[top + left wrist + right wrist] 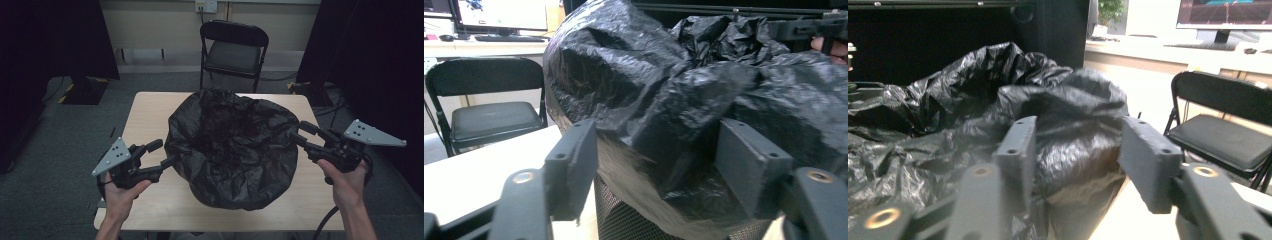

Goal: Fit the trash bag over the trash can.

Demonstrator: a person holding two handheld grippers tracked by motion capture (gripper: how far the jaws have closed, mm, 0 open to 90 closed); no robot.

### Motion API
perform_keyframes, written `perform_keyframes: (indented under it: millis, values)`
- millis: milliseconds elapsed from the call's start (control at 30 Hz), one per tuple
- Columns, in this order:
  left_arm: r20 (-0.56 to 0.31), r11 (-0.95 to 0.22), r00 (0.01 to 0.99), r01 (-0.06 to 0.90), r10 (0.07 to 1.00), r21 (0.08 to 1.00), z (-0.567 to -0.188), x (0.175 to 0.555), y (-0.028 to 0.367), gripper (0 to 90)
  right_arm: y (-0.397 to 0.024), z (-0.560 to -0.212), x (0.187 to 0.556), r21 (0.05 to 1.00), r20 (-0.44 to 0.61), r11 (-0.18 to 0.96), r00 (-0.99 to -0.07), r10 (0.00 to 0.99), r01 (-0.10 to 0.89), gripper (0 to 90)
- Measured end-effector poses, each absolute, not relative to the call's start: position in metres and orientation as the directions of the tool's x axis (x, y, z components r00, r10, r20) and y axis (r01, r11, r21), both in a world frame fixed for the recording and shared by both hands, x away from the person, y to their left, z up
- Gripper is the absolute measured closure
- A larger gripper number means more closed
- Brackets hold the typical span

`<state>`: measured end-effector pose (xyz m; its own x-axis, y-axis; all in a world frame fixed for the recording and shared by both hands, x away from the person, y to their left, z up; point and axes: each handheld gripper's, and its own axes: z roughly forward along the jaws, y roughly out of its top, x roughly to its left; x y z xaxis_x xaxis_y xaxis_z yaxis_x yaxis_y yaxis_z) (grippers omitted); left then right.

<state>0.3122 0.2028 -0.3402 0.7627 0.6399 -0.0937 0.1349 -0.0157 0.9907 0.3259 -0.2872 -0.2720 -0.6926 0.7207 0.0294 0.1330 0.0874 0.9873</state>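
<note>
Flanking the black bag (232, 145) — left hand-held gripper (162, 155) and right hand-held gripper (299, 134) both spread.

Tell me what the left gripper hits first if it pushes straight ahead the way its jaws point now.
Most likely the black bag. The left gripper points at the bag's side, and in its own view a fold of the plastic already bulges between its open jaws. Whether it touches a pad is unclear.

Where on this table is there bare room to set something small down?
The table is bare in its far left corner, beyond the left gripper, and on the near strip in front of the black bag. It is crowded mid-table, where the bag spreads between both grippers; the right gripper flanks it.
</note>
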Motion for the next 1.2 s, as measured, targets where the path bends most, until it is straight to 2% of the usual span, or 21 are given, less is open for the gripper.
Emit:
perform_keyframes:
  millis: [67, 133, 233, 300, 367, 433, 900, 1200]
  values:
    - [-0.089, -0.015, 0.776, 0.126, 0.624, 0.992, -0.341, 0.314, 0.203, 51.6, -0.286, -0.276, 0.329, 0.983, 0.039, 0.097, -0.692, 0.721, 0.156, 42.7]
    - [-0.103, -0.008, 0.791, 0.134, 0.603, 0.991, -0.341, 0.315, 0.202, 68.3, -0.283, -0.28, 0.332, 0.98, 0.056, 0.097, -0.702, 0.71, 0.176, 43.7]
    - [-0.096, -0.018, 0.798, 0.133, 0.595, 0.991, -0.342, 0.31, 0.2, 83.6, -0.277, -0.287, 0.337, 0.976, 0.063, 0.111, -0.729, 0.681, 0.189, 58.2]
    - [-0.087, -0.034, 0.804, 0.132, 0.588, 0.991, -0.343, 0.307, 0.2, 89.9, -0.273, -0.291, 0.339, 0.971, 0.059, 0.131, -0.73, 0.681, 0.201, 72.0]
    - [-0.074, -0.052, 0.807, 0.129, 0.586, 0.99, -0.345, 0.302, 0.202, 90.0, -0.27, -0.296, 0.339, 0.972, 0.058, 0.129, -0.733, 0.678, 0.196, 84.6]
    - [-0.075, -0.06, 0.813, 0.133, 0.578, 0.989, -0.348, 0.299, 0.205, 90.0, -0.27, -0.3, 0.338, 0.973, 0.058, 0.126, -0.727, 0.684, 0.196, 90.0]
    - [-0.078, -0.17, 0.79, 0.225, 0.608, 0.959, -0.386, 0.307, 0.205, 90.0, -0.284, -0.334, 0.337, 0.963, 0.067, 0.128, -0.674, 0.736, 0.235, 90.0]
    - [-0.044, -0.265, 0.789, 0.258, 0.612, 0.929, -0.408, 0.319, 0.19, 90.0, -0.279, -0.359, 0.356, 0.949, 0.077, 0.137, -0.63, 0.773, 0.284, 90.0]
